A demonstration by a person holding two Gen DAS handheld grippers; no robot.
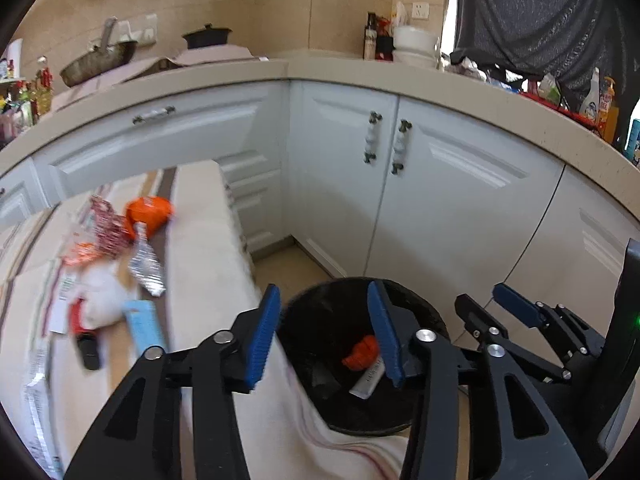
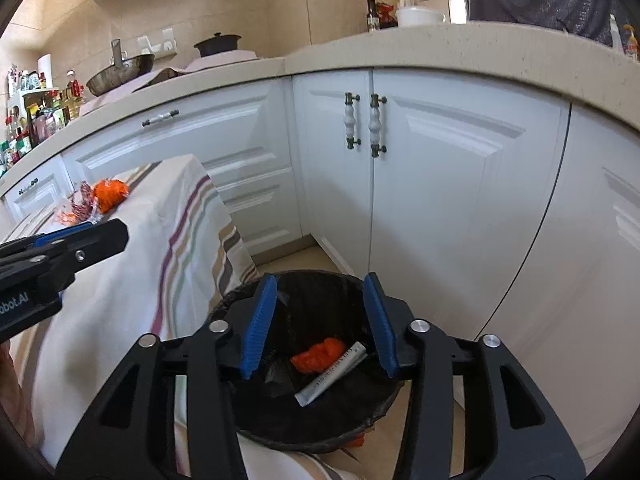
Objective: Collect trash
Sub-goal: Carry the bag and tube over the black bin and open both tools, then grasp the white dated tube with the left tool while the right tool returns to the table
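The orange wrapper [image 2: 319, 355] and the white tube [image 2: 332, 374] lie in the black bin [image 2: 256, 412], below and just ahead of the right gripper [image 2: 320, 322], whose jaws stand apart with nothing between them. The left gripper [image 1: 326, 338], also open and empty, hangs over the bin's rim beside it. More litter, a crushed bottle [image 1: 146, 266] among it, lies on the table [image 1: 204, 248] up to its left. Reaching back there, a jaw could snag the hanging striped cloth [image 2: 176, 248] and drag trash onto the floor.

mirrored "AI.robot"-like lettering on left tool [image 2: 24, 304], tube [image 2: 332, 374] print unreadable

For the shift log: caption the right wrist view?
Open right gripper above black bin holding orange wrapper and white tube.
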